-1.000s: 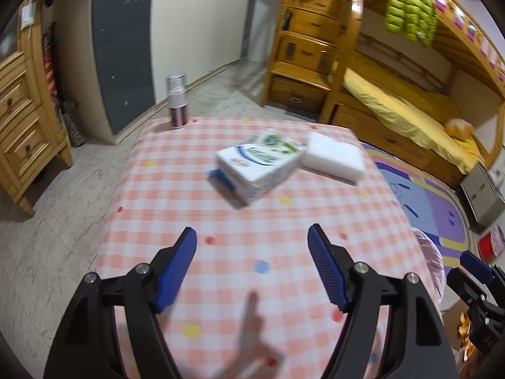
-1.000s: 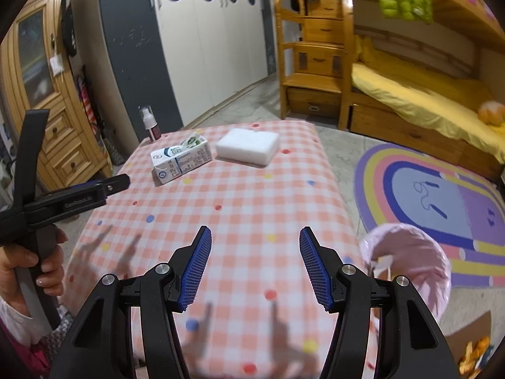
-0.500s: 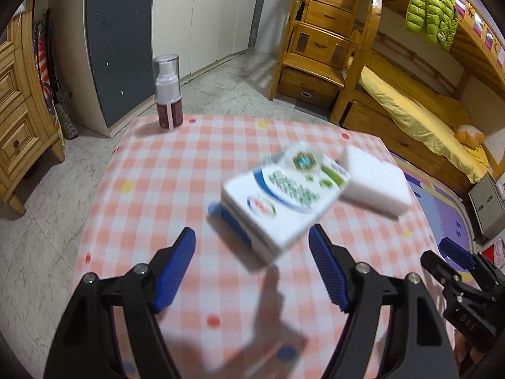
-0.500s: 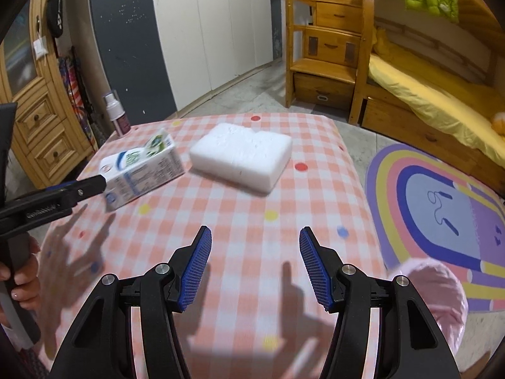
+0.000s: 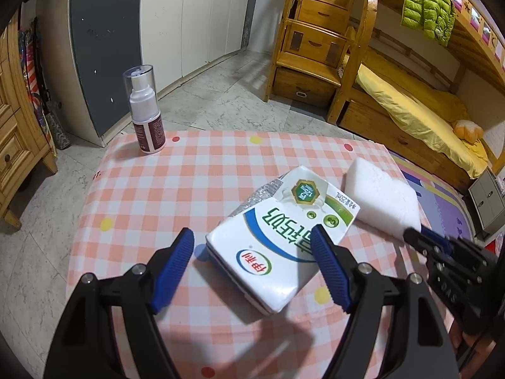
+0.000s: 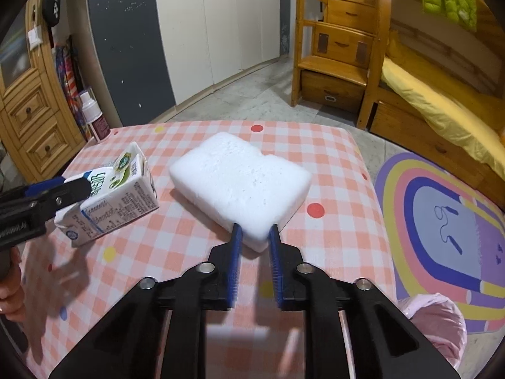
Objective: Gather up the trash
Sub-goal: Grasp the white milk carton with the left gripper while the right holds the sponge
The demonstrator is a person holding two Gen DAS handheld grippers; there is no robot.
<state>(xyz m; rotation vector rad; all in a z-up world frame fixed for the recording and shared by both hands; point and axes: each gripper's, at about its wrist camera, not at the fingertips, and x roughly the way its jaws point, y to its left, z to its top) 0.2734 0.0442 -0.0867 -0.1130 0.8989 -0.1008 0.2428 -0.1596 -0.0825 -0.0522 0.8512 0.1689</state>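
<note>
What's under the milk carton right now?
The checked tablecloth, and a blue dot peeking out at the milk carton's near-left edge. Whatever lies beneath its middle is hidden.

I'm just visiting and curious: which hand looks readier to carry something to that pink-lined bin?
Probably the right. The right hand-held gripper has pinched the corner of the white foam block, and the pink bin sits on its side. The left hand-held gripper is open around the milk carton.

Both tools look alike — the left gripper [image 5: 252,246] and right gripper [image 6: 255,232] have matte black angular frames, ridged blue fingers [image 5: 328,267] and round silver screws at the joints. Bare skin of the left hand [image 6: 11,293] shows — fingers curled round a black handle.
</note>
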